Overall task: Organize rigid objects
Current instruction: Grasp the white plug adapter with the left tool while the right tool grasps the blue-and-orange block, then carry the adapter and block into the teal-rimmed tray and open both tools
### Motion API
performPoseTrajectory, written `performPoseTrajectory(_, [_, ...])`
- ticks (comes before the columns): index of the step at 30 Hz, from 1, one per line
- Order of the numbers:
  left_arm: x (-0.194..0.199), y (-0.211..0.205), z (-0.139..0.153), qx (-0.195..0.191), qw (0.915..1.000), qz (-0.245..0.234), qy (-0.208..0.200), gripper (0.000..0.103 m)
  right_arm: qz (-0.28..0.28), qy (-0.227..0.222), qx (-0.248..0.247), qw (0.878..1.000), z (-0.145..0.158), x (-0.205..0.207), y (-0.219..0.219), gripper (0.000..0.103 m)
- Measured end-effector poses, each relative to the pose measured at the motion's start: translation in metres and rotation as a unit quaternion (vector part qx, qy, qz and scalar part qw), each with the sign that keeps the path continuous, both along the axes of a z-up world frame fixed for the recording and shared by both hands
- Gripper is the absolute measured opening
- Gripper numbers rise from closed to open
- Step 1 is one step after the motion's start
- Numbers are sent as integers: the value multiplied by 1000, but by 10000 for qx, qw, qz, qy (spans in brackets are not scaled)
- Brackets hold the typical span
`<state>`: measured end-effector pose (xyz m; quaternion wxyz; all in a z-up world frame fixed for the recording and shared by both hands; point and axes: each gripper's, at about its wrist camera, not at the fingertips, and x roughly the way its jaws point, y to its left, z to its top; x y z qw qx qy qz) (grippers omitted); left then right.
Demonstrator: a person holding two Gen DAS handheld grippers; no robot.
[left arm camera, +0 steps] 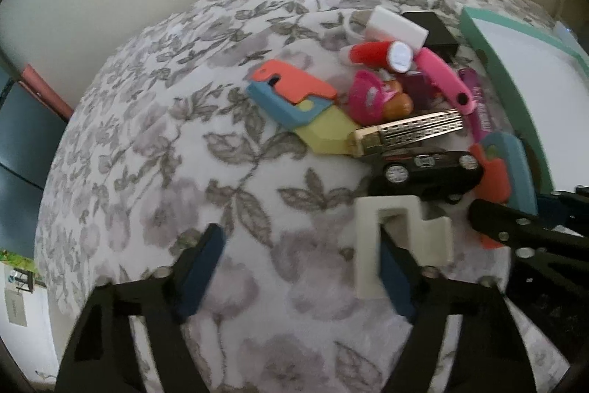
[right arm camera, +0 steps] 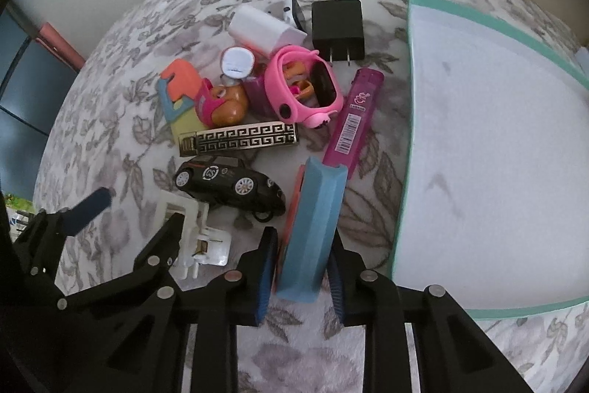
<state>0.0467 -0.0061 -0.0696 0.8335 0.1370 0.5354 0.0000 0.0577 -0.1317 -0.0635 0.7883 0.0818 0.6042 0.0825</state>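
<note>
My right gripper (right arm camera: 303, 236) points down at the floral cloth, shut on a blue and orange foam piece (right arm camera: 313, 220) that stands on edge between its pads. The left wrist view shows that same piece (left arm camera: 511, 161) at the far right, by the right gripper's black fingers (left arm camera: 515, 227). My left gripper (left arm camera: 298, 231) is open. Its right finger pokes into the slot of a cream-white plastic bracket (left arm camera: 401, 238) lying on the cloth, while its left finger stands well clear. In the right wrist view the bracket (right arm camera: 198, 238) lies beside the black toy car (right arm camera: 228, 183).
A pile lies behind: gold patterned bar (right arm camera: 239, 139), pink watch (right arm camera: 305, 87), purple lighter (right arm camera: 353, 120), black charger (right arm camera: 338, 24), white adapter (right arm camera: 261, 28), doll (right arm camera: 224, 102), stacked foam pieces (left arm camera: 291, 91), red cylinder (left arm camera: 379, 56). A teal-rimmed white tray (right arm camera: 403, 201) is at the right.
</note>
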Motion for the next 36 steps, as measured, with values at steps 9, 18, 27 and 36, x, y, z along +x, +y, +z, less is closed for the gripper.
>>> performPoseTrajectory(9, [-1,-20,0,-154,9990,-388,171,17,-33,-10,127,9999,2,-4,-4,24])
performPoseTrajectory(18, [-5,-27,10,-203,9988,-345,290,10,-200,-68,493,9986,16,-13,-18,23])
performPoseTrajectory(27, [-4,-30,43,-57,9996,-235,121,10,-419,-388,788,9953,41,-22,-34,22])
performPoseTrajectory(36, [12,-55,92,-266,9993,-118,-231,10,-1029,-1155,386,9872,83,-26,-79,22])
